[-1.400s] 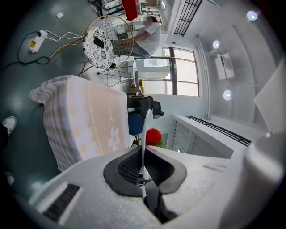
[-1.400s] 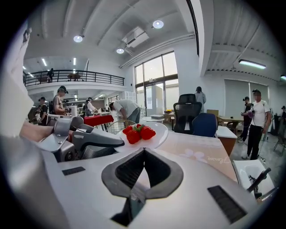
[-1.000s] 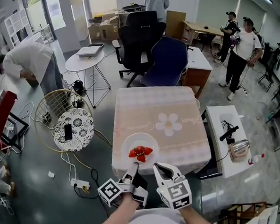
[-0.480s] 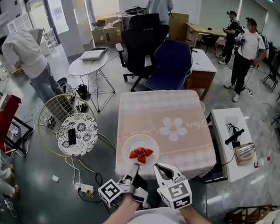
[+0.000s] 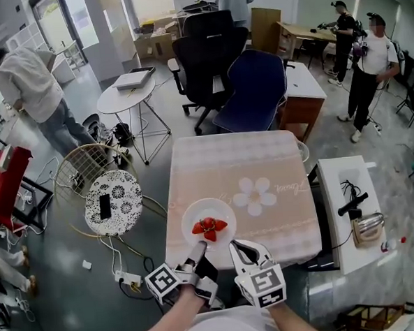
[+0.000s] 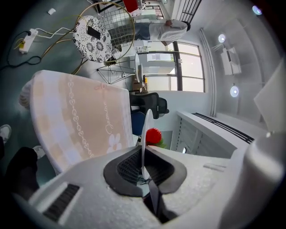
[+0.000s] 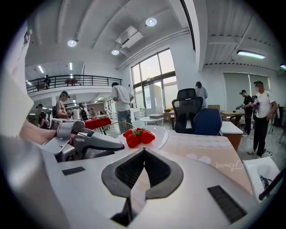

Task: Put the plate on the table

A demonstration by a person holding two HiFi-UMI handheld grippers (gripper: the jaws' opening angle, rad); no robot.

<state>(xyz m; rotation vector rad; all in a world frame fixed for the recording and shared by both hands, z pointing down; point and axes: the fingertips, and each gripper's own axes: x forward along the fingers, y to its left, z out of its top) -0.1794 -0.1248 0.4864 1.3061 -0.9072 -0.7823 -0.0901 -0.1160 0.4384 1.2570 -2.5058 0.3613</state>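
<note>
Head view: white plate (image 5: pixel 208 211) with red strawberries (image 5: pixel 209 227) sits over the near edge of the pink-clothed counter (image 5: pixel 235 163). Whether it rests on the cloth or is held just above, I cannot tell. Left claw (image 5: pixel 197 251) reaches its near rim; right claw (image 5: pixel 239 249) is just beside, off the plate.

Left gripper view: left claw (image 6: pixel 143 156) pinched on the plate (image 6: pixel 144 129), seen edge-on; one strawberry (image 6: pixel 153 135) shows beyond.

Right gripper view: right claw (image 7: pixel 143 150) closed tip to tip, nothing between. Plate (image 7: pixel 157 136) and strawberries (image 7: pixel 136 137) lie just ahead.
</note>
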